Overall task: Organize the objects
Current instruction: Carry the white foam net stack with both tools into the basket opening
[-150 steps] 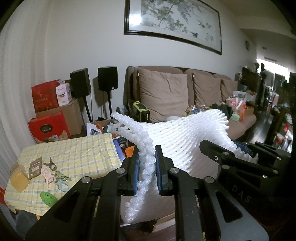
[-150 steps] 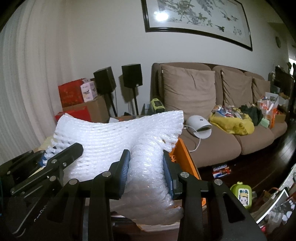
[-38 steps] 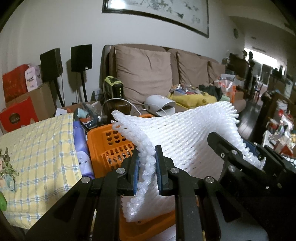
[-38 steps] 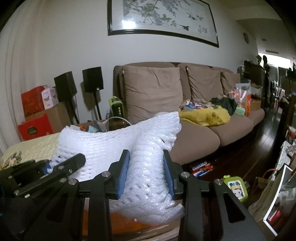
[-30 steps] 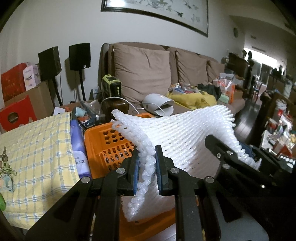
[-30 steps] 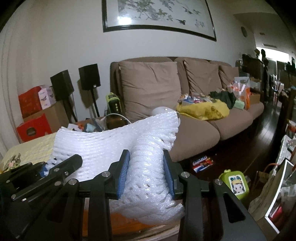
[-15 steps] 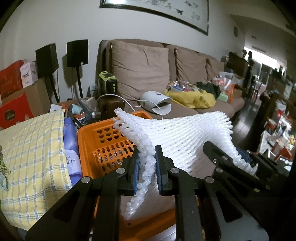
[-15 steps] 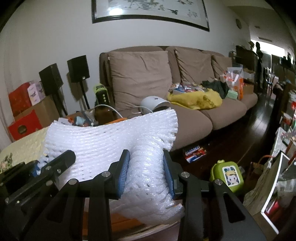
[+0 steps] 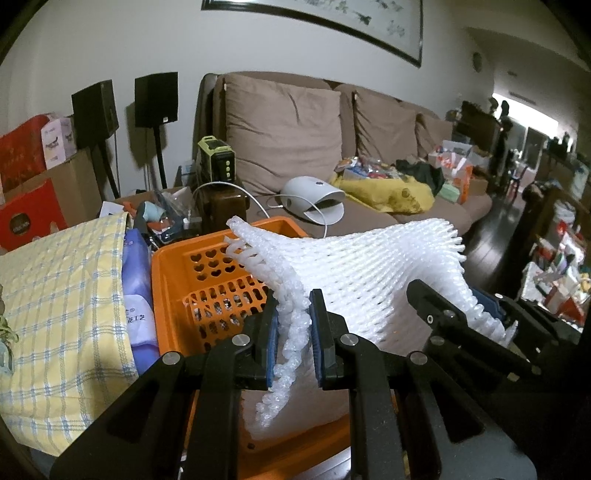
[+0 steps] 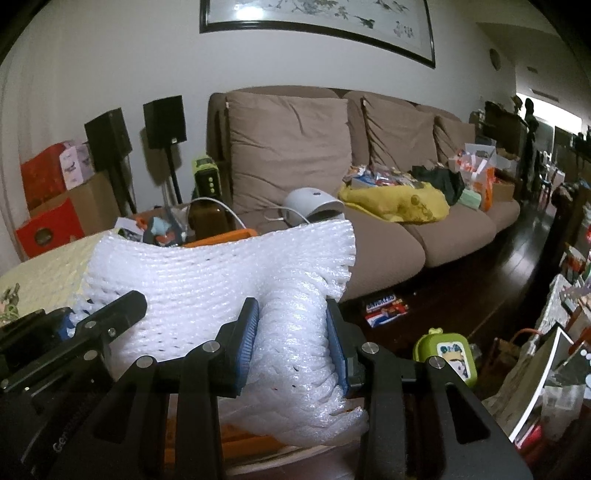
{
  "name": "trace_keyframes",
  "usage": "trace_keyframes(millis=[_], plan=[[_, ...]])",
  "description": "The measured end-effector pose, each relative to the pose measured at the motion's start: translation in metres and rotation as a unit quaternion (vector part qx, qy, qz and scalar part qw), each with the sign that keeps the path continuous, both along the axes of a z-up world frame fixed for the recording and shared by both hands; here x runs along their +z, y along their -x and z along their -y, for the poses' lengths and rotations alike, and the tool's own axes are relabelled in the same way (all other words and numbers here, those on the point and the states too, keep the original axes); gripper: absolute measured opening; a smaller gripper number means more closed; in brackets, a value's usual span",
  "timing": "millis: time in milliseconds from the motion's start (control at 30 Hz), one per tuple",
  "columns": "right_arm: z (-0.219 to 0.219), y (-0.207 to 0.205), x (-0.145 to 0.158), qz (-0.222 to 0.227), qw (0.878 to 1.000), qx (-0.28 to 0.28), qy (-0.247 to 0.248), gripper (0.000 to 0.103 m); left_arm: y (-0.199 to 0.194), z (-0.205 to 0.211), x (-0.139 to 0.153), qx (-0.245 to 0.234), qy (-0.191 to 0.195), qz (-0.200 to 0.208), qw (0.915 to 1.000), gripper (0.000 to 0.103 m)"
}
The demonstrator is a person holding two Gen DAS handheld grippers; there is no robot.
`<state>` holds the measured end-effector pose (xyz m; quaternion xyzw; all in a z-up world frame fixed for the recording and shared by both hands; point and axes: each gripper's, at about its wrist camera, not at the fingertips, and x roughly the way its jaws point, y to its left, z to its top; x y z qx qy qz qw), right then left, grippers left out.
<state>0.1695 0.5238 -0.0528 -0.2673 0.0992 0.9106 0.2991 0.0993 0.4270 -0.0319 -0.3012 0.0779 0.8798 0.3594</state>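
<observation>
One white foam net sheet point(image 9: 369, 273) hangs in the air, stretched between two grippers. The left gripper point(image 9: 293, 332) pinches one bunched edge of the sheet between its blue pads, jaws narrow, with a twisted tail of foam dangling below them. The right gripper point(image 10: 291, 341) clamps the opposite end, where the sheet is gathered into a thick roll that fills the wider gap between its pads. Each gripper also shows at the side of the other's view, gripping its own corner.

Below the sheet sits one orange basket point(image 9: 173, 280) with heart-shaped holes; the foam hangs over its open top and hides most of its right half. Whether the foam touches the basket cannot be told. Just left of the basket lies one purple packet point(image 9: 135, 291), and beside that a yellow checked cloth point(image 9: 59, 295). Behind stand one brown sofa point(image 10: 388, 236) with three back cushions, two black speakers point(image 9: 155, 99) on stands, and one framed picture point(image 10: 317, 14) on the wall.
</observation>
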Motion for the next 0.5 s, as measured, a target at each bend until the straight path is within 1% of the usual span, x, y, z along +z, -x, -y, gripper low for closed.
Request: trace_keyframes(millis=[100,233,333,400,500], plan=[[-0.001,0.001,-0.001,0.0,1.0,0.0,0.005,0.036,0.002,0.0,-0.002,0.005,0.0,0.007,1.0,0.014],[0.002,0.005,-0.003,0.01,1.0,0.003,0.0,0.036,0.006,0.004,-0.006,0.01,0.002,0.012,0.9999,0.014],[0.005,0.008,-0.006,0.025,1.0,0.006,-0.016,0.036,0.009,0.005,-0.01,0.013,-0.001,0.024,0.9996,0.014],[0.004,0.009,-0.008,0.027,0.999,0.009,-0.017,0.036,0.011,0.004,-0.01,0.018,-0.005,0.033,0.9993,0.014],[0.001,0.009,-0.01,0.036,0.999,0.01,-0.023,0.037,0.009,0.001,-0.008,0.015,-0.008,0.034,0.9993,0.014]])
